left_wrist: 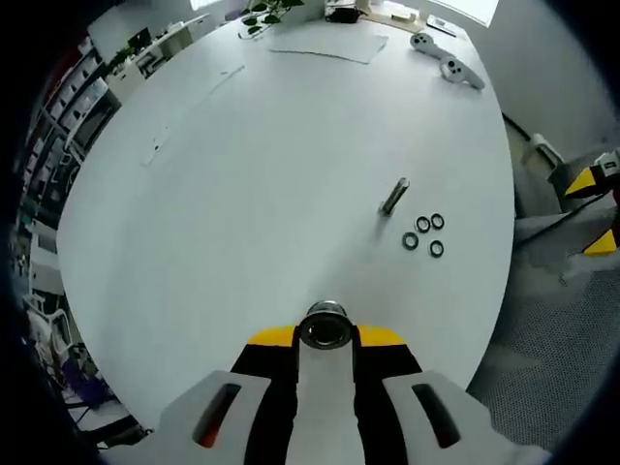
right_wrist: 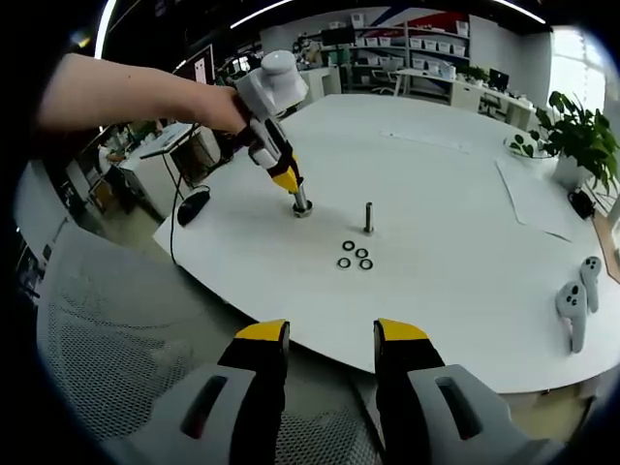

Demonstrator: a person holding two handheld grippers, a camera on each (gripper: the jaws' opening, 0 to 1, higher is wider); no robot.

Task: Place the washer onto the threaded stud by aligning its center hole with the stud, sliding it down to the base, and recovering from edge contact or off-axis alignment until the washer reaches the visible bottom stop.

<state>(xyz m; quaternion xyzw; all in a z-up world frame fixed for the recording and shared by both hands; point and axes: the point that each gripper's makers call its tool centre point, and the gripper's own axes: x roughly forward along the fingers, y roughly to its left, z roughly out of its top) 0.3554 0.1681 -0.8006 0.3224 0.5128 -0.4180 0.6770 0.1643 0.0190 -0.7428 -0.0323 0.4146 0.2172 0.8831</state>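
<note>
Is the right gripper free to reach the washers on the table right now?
Probably yes: the right gripper is open and holds nothing, and bare table lies around the washers. The left gripper sits off beside them.

Right gripper (right_wrist: 329,334) at the lower centre, its yellow-tipped jaws parted with nothing between them, off the near edge of the white oval table (right_wrist: 465,242). At centre stands the upright threaded metal stud (right_wrist: 368,216), with four small black ring washers (right_wrist: 356,255) clustered just below it. At upper left, the left gripper (right_wrist: 300,206), held by a person's hand (right_wrist: 225,108), has its tips closed on a short metal cylinder (right_wrist: 302,206) on the table, left of the stud.
</note>
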